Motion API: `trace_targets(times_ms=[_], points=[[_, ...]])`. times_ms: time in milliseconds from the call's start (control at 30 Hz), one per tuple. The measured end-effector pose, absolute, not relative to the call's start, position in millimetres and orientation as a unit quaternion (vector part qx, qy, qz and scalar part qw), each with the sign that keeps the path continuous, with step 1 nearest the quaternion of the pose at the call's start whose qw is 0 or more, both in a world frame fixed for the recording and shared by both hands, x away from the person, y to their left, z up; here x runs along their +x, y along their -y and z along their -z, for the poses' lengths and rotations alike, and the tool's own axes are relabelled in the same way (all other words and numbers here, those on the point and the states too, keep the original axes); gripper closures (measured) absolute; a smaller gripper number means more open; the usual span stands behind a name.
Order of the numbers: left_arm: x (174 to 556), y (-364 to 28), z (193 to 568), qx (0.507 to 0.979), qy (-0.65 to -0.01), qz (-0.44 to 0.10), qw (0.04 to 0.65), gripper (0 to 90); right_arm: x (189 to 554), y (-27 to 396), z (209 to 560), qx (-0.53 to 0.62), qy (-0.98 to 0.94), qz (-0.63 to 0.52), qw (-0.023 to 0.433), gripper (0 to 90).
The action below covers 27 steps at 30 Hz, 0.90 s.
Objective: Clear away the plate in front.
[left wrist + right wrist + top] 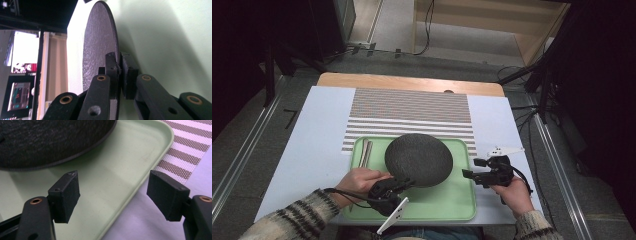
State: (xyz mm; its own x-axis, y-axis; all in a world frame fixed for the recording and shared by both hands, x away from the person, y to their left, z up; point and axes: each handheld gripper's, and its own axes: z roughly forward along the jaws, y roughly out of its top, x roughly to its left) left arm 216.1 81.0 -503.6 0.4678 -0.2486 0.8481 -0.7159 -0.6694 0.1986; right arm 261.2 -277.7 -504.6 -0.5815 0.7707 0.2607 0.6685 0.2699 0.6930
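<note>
No readable text in my views.
I find no words, labels, brand marks or numbers on anything here; a lit screen [18,96] far off in my left gripper view shows red marks too blurred to read.

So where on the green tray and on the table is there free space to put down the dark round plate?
On the pale green plastic tray, the near right part lies bare, between the dark grey round plate and the tray's right rim. The pale blue table cover left of the tray is free too. It is crowded at the tray's left end, beside the chopsticks, and at the left gripper, shut on the plate's edge.
</note>
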Motion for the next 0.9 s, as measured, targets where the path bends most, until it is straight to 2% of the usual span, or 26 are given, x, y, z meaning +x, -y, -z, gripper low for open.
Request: trace_targets(times_ms=[400,633,900], points=[[211,-81,514,0.818,0.302,-0.395,0.291,86.1,266,273,505,0.443,-0.800,-0.400,0.060,24.2],[215,-80,523,0.835,0.312,-0.355,0.280,78.5,266,273,504,0.443,-0.800,-0.400,0.060,24.2],[222,-79,525,0.854,0.288,-0.327,0.284,67.7,266,273,505,0.442,-0.801,-0.400,0.060,24.2]])
